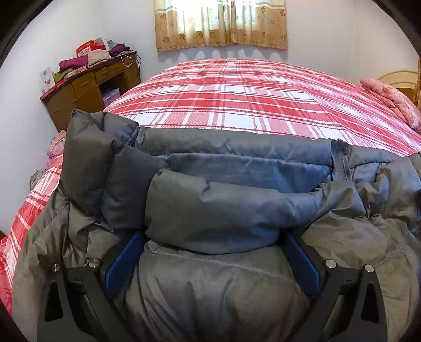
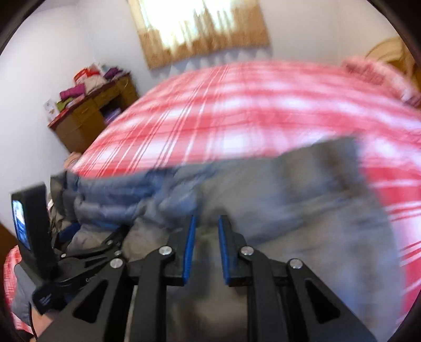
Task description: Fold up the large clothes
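A grey padded down jacket (image 1: 223,210) lies bunched at the near edge of a bed with a red and white plaid cover (image 1: 236,94). My left gripper (image 1: 213,242) is wide open, and a thick roll of the jacket fills the gap between its blue pads (image 1: 123,263). The right wrist view is motion-blurred. There my right gripper (image 2: 206,223) stands over the jacket (image 2: 263,189) with its blue pads (image 2: 189,247) a narrow gap apart; I cannot tell if cloth is between them. The left gripper's body (image 2: 79,252) shows at lower left.
A brown wooden desk (image 1: 89,86) piled with clothes and boxes stands at the far left by the wall. A pink floral quilt (image 1: 392,100) lies at the bed's right end by a headboard. A curtained window (image 1: 221,23) is on the far wall.
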Tool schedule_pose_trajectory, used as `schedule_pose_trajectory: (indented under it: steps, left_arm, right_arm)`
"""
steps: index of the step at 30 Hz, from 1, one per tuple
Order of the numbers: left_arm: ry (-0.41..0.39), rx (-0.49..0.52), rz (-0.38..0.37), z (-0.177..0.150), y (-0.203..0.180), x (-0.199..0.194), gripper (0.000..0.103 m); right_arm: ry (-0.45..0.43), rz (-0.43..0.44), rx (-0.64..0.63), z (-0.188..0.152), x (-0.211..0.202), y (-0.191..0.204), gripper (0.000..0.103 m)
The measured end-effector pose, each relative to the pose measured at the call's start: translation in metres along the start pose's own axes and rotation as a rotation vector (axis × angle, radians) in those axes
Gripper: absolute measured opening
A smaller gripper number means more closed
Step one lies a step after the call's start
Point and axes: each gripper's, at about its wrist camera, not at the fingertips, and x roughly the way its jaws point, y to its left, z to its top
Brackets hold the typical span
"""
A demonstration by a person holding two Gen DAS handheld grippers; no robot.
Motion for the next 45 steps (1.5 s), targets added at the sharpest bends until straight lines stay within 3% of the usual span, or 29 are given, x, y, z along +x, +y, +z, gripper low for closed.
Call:
schedule_pose_trajectory:
  steps: [3,5,11,16,21,23,25,28,31,34,37,40,45]
  left_arm:
    - [-0.001,0.0,0.0,0.0,0.0,0.0,0.102]
    - [-0.004,0.001,0.0,-0.001,-0.002,0.0,0.102]
    - [-0.01,-0.008,-0.015,-0.001,0.0,0.0,0.102]
    - [-0.002,-0.011,-0.025,0.0,0.0,0.001,0.102]
    - [0.042,0.003,-0.114,0.002,0.013,-0.018,0.102]
    - [0.011,0.007,-0.095,0.0,0.022,-0.04,0.102]
    - [-0.018,0.025,-0.079,-0.005,0.032,-0.063,0.102]
    - [-0.053,0.021,-0.067,-0.014,0.05,-0.087,0.102]
    - [-0.06,-0.017,-0.05,-0.022,0.062,-0.093,0.102]
    - [-0.04,-0.004,-0.026,-0.032,0.06,-0.085,0.102]
    - [-0.027,0.034,0.008,-0.041,0.055,-0.074,0.102]
    - [-0.044,0.036,0.005,-0.049,0.057,-0.069,0.102]
    - [-0.043,0.002,-0.027,-0.051,0.065,-0.069,0.102]
  right_arm:
    - [-0.021,-0.126,0.005,-0.001,-0.008,-0.026,0.02]
    - [0.018,-0.175,0.004,-0.01,0.005,-0.042,0.022]
    - [0.015,-0.144,0.023,-0.03,0.029,-0.053,0.02]
    - [0.026,-0.024,0.15,-0.034,0.031,-0.079,0.016]
    - [0.068,-0.08,0.072,-0.027,0.03,-0.064,0.019]
    - [0.091,-0.096,0.036,-0.023,0.023,-0.06,0.019]
    - [0.041,-0.113,0.001,-0.024,0.0,-0.051,0.019]
    - [-0.056,-0.056,-0.047,-0.029,-0.04,-0.023,0.019]
    - [-0.073,0.029,-0.066,-0.041,-0.058,0.014,0.019]
    - [-0.037,0.096,-0.078,-0.054,-0.05,0.046,0.019]
    - [0.003,0.091,-0.107,-0.069,-0.029,0.066,0.019]
    - [0.051,0.066,-0.107,-0.083,-0.003,0.066,0.018]
    - [0.036,0.05,-0.104,-0.095,0.009,0.057,0.013]
